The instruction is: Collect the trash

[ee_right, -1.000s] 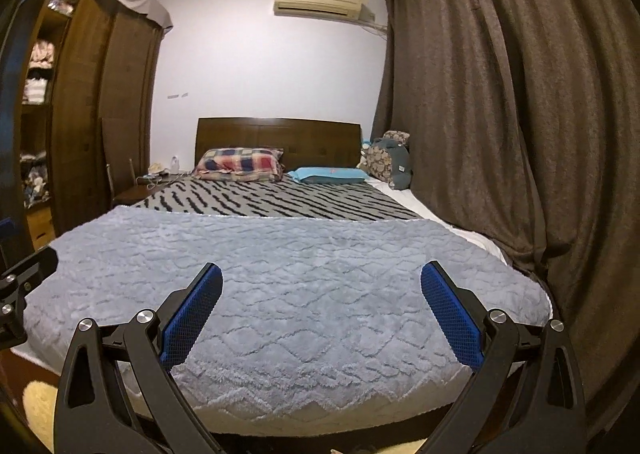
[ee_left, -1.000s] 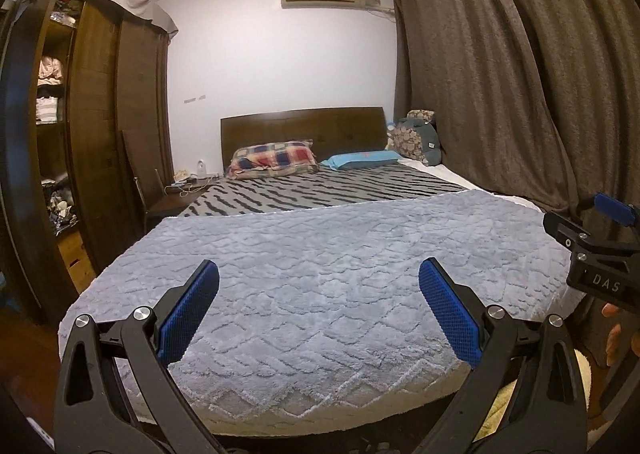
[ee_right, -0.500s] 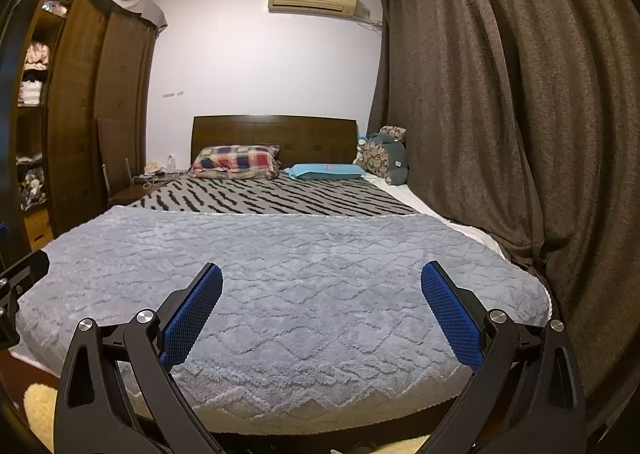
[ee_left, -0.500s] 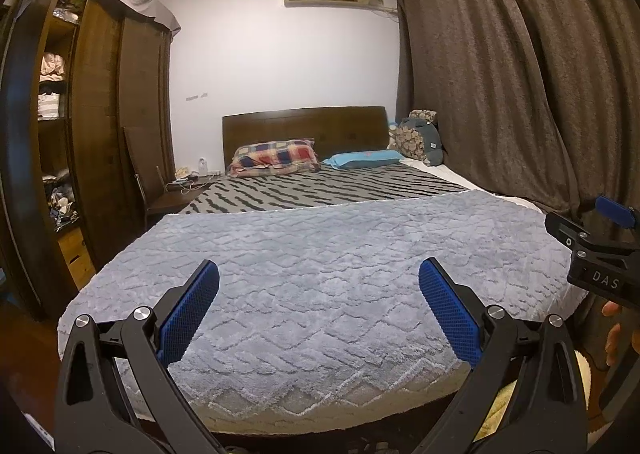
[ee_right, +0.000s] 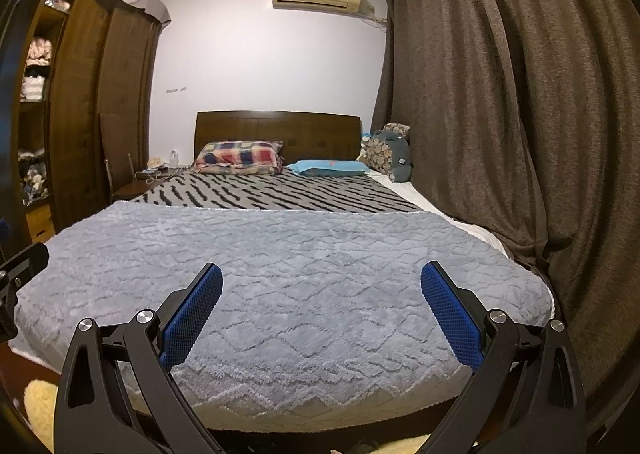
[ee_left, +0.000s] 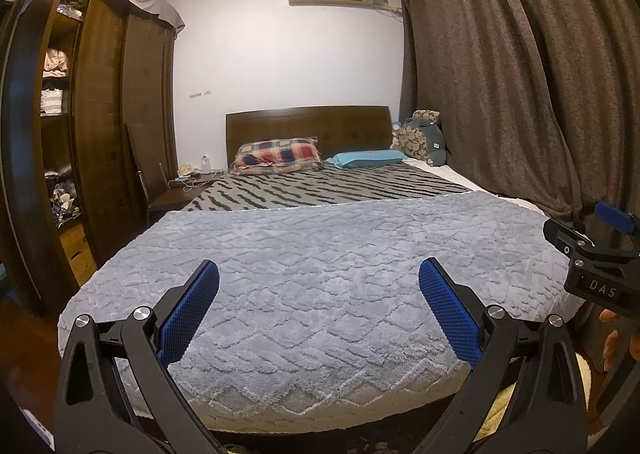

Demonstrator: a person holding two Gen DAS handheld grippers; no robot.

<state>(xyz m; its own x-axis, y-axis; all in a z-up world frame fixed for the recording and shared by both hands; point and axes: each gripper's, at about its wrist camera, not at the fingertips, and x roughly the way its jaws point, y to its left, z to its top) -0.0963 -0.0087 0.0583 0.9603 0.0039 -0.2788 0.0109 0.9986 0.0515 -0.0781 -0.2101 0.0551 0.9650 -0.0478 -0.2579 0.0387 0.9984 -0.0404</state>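
Both grippers, left gripper (ee_left: pixel 319 308) and right gripper (ee_right: pixel 321 310), gape empty, pointing lengthwise up the bed (ee_left: pixel 320 254).

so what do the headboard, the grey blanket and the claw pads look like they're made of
Headboard: looks like dark brown wood with a smooth, slightly glossy finish, split into panels; it could be veneer.
Grey blanket: plush, fleece-like fabric, with a fuzzy pile and an embossed wavy pattern.
Left claw pads: blue, with a fine grid texture, probably rubber or plastic.
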